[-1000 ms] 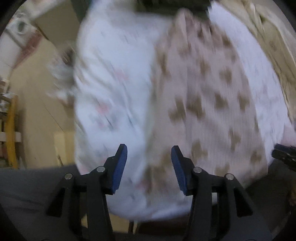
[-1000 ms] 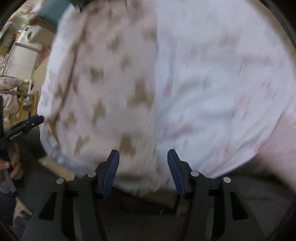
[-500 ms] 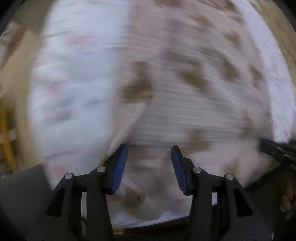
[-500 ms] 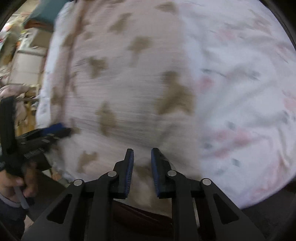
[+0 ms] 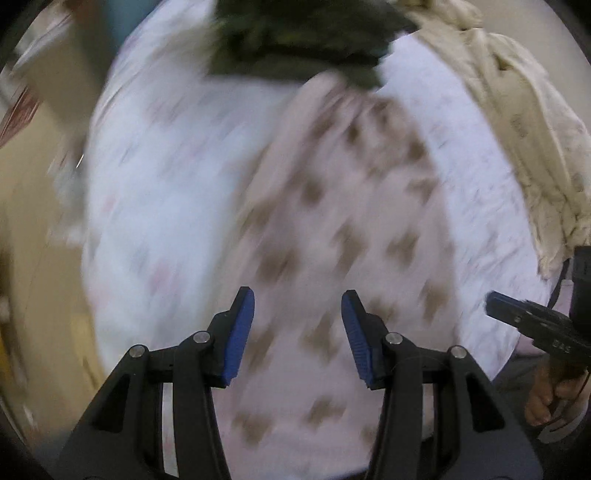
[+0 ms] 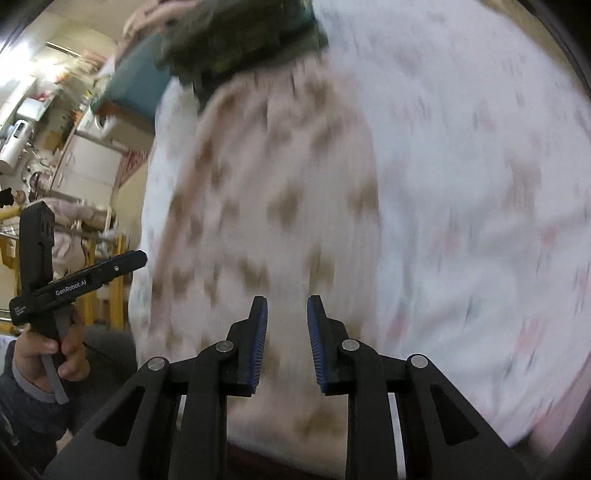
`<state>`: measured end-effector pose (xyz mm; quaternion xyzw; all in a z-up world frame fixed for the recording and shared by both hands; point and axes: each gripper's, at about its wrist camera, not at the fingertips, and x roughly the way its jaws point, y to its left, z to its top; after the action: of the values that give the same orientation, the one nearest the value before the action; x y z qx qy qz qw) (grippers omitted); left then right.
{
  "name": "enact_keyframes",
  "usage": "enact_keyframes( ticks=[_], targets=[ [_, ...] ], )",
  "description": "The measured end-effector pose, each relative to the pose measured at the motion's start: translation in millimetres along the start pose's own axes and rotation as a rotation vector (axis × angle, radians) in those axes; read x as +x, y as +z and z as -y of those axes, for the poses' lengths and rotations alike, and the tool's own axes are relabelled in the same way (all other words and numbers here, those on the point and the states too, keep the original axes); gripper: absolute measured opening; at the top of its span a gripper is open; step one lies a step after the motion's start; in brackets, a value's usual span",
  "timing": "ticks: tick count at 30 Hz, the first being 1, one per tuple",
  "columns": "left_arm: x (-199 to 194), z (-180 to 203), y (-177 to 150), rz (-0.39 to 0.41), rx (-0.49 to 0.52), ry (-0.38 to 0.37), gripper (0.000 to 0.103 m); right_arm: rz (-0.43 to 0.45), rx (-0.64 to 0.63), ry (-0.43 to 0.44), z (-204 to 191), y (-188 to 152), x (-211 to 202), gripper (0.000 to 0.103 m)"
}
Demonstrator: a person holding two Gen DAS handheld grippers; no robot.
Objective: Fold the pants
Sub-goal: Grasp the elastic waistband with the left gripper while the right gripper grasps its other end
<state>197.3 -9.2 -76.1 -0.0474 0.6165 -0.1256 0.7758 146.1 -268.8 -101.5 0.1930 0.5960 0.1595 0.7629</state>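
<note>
- Pants (image 5: 332,229), pale pink with brown blotches, lie spread on a white floral sheet (image 5: 159,192). Both views are motion-blurred, so fabric detail is soft.
- Left wrist view: the long axis runs from bottom centre up to upper centre, leaning slightly left toward the bottom. The garment narrows toward the top, where its far end meets a dark green cloth (image 5: 295,33).
- Right wrist view: the pants (image 6: 266,206) fill the centre-left, again running bottom to top, with the far end tucked against the dark green cloth (image 6: 236,33) at upper left.
- Left gripper (image 5: 297,334): blue pads wide apart and nothing between them; it hangs over the near end of the pants.
- Right gripper (image 6: 284,343): pads parted by a narrow gap and gripping nothing, over the near hem.
- A cream blanket (image 5: 517,122) lies bunched at the right edge of the left wrist view.
</note>
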Motion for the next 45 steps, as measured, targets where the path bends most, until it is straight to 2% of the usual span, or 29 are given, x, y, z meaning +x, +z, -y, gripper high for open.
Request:
enact_keyframes(
  ticks=[3, 5, 8, 10, 12, 14, 16, 18, 19, 22, 24, 27, 28, 29, 31, 33, 35, 37, 39, 41, 42, 43, 44, 45],
  targets=[
    [26, 33, 43, 0.027, 0.107, -0.036, 0.043, 0.043, 0.017, 0.029, 5, 50, 11, 0.024],
    [50, 49, 74, 0.029, 0.169, -0.046, 0.023, 0.072, -0.022, 0.020, 2, 74, 17, 0.023],
    [66, 44, 90, 0.024, 0.191, -0.039, 0.010, 0.089, -0.065, 0.045, 0, 110, 38, 0.021],
    [79, 38, 102, 0.020, 0.202, -0.024, 0.010, 0.093, -0.079, 0.053, 0, 130, 54, 0.021],
    [94, 24, 111, -0.004, 0.197, 0.027, 0.010, 0.078, -0.083, 0.024, 4, 146, 75, 0.021],
    [108, -2, 123, -0.024, 0.148, 0.062, 0.010, 0.058, -0.062, -0.004, 15, 158, 95, 0.021],
    [112, -28, 130, -0.025, 0.095, 0.065, 0.011, 0.053, -0.034, -0.072, 32, 167, 107, 0.021],
    [113, -47, 134, -0.036, 0.070, 0.059, 0.013, 0.064, 0.012, -0.145, 55, 178, 111, 0.019],
    [112, -51, 135, -0.036, 0.064, 0.046, 0.013, 0.073, 0.049, -0.151, 67, 181, 108, 0.021],
    [98, -59, 137, -0.051, 0.034, 0.000, 0.016, 0.079, 0.093, -0.070, 85, 189, 94, 0.021],
    [84, -54, 137, -0.081, 0.063, -0.068, 0.023, 0.067, 0.071, 0.024, 88, 195, 83, 0.025],
    [63, -38, 139, -0.044, 0.175, -0.092, 0.046, 0.070, 0.007, 0.054, 80, 198, 71, 0.030],
    [55, -33, 140, -0.020, 0.225, -0.097, 0.055, 0.069, -0.011, 0.057, 77, 199, 70, 0.045],
    [48, -27, 141, 0.017, 0.286, -0.082, 0.060, 0.066, -0.027, 0.062, 74, 200, 70, 0.063],
    [47, -21, 147, 0.081, 0.361, -0.001, 0.062, 0.071, -0.066, 0.053, 66, 198, 72, 0.067],
    [62, -22, 160, 0.076, 0.367, 0.051, 0.062, 0.053, -0.089, 0.002, 59, 196, 81, 0.066],
    [81, -28, 167, 0.035, 0.339, 0.044, 0.061, 0.038, -0.106, -0.010, 51, 199, 95, 0.066],
    [91, -30, 169, 0.034, 0.319, 0.009, 0.061, 0.030, -0.125, -0.027, 43, 197, 107, 0.066],
    [95, -28, 169, 0.041, 0.334, -0.001, 0.061, 0.037, -0.138, -0.051, 38, 198, 116, 0.064],
    [106, -26, 171, 0.030, 0.343, 0.020, 0.061, 0.020, -0.131, -0.043, 38, 201, 127, 0.062],
    [108, -26, 171, 0.018, 0.341, 0.021, 0.061, 0.006, -0.131, -0.035, 37, 203, 132, 0.055],
    [111, -25, 173, 0.010, 0.339, 0.018, 0.060, -0.004, -0.139, -0.038, 36, 204, 135, 0.026],
    [113, -23, 173, 0.007, 0.344, 0.015, 0.060, 0.001, -0.145, -0.049, 36, 206, 134, 0.004],
    [111, -22, 173, 0.010, 0.348, 0.012, 0.060, 0.031, -0.150, -0.064, 37, 209, 127, 0.005]
  ],
)
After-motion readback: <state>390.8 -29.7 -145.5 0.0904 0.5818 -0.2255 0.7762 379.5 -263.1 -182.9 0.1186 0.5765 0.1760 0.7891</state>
